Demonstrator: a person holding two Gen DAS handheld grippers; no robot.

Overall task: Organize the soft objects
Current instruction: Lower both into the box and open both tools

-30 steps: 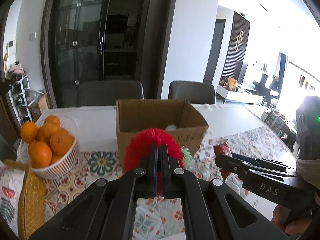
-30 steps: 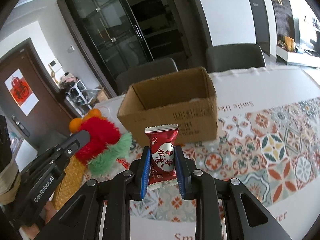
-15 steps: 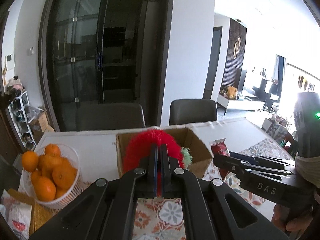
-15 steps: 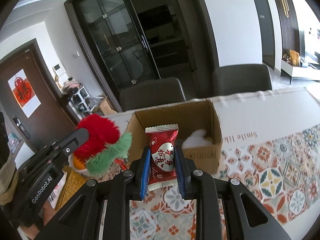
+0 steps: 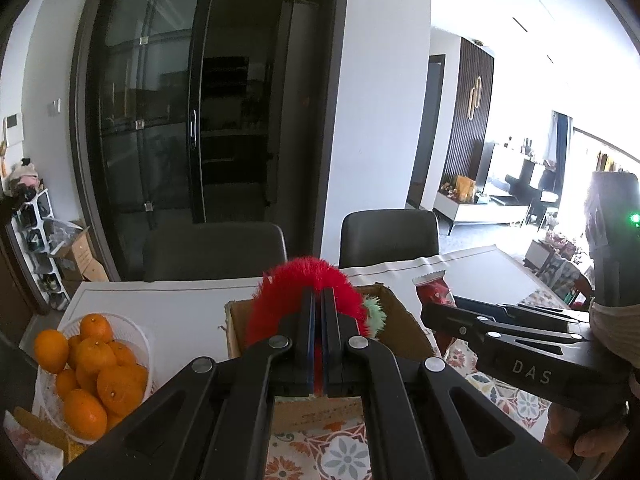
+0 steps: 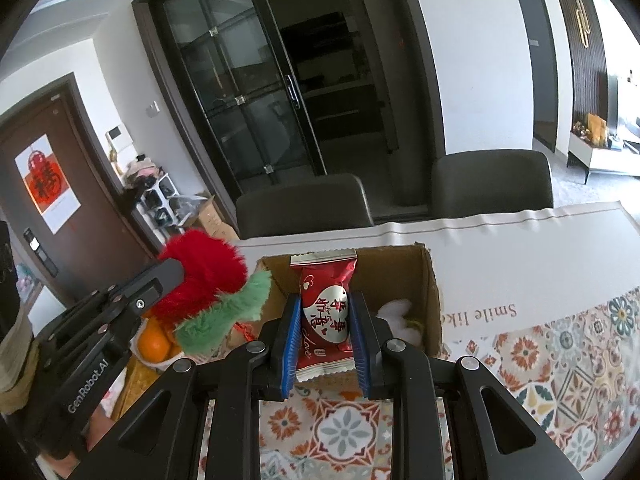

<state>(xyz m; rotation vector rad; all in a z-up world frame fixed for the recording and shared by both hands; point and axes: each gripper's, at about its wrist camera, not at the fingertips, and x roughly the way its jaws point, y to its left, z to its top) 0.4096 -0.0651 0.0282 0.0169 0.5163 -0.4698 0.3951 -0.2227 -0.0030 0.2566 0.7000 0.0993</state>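
My left gripper [image 5: 319, 300] is shut on a red and green plush toy [image 5: 280, 300], held above the near edge of an open cardboard box [image 5: 404, 328]. The toy [image 6: 208, 284] also shows at the left of the right wrist view. My right gripper [image 6: 325, 312] is shut on a red candy packet [image 6: 326, 312], held above the near wall of the box [image 6: 428, 280]. A white soft object [image 6: 396, 314] lies inside the box at its right. The right gripper [image 5: 444, 308] with the packet [image 5: 434, 290] shows at the right of the left wrist view.
A white basket of oranges [image 5: 92, 368] stands left of the box on the patterned tablecloth [image 6: 560, 364]. A yellow woven item [image 5: 48, 436] lies at the near left. Two dark chairs [image 6: 304, 204] stand behind the table.
Both grippers have risen and moved forward with their objects, from in front of the box to above its near edge. The inside of the box has come into view.
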